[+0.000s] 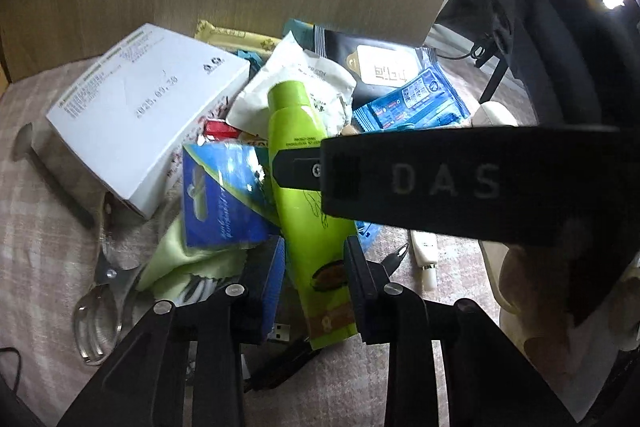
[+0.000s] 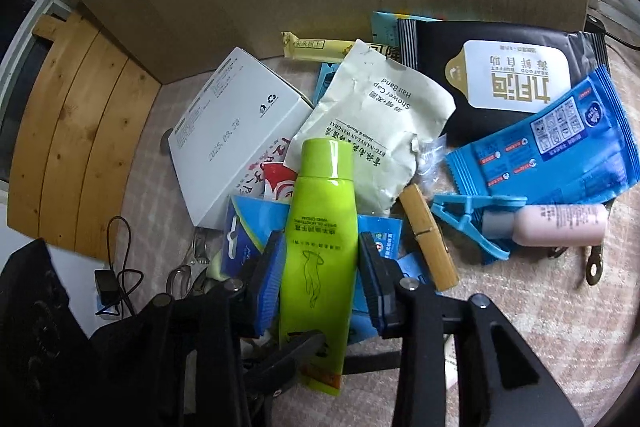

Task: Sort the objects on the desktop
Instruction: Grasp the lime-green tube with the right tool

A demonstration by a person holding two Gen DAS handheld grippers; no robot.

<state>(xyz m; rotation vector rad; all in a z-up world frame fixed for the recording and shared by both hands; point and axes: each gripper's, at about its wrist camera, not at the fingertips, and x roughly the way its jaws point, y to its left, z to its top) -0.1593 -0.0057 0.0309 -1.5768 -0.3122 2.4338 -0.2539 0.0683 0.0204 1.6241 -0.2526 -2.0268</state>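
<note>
1. The lime-green plastic hand-cream tube (image 2: 320, 227) lies atop the bench's clutter, cap pointing far.
2. The right claw (image 2: 320, 267) straddles its middle, pads touching its sides.
3. The left claw (image 1: 316, 275) likewise brackets its lower body, pads against it.

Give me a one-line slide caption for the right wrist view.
Right gripper straddles a green hand-cream tube lying in a desktop clutter pile.
</note>
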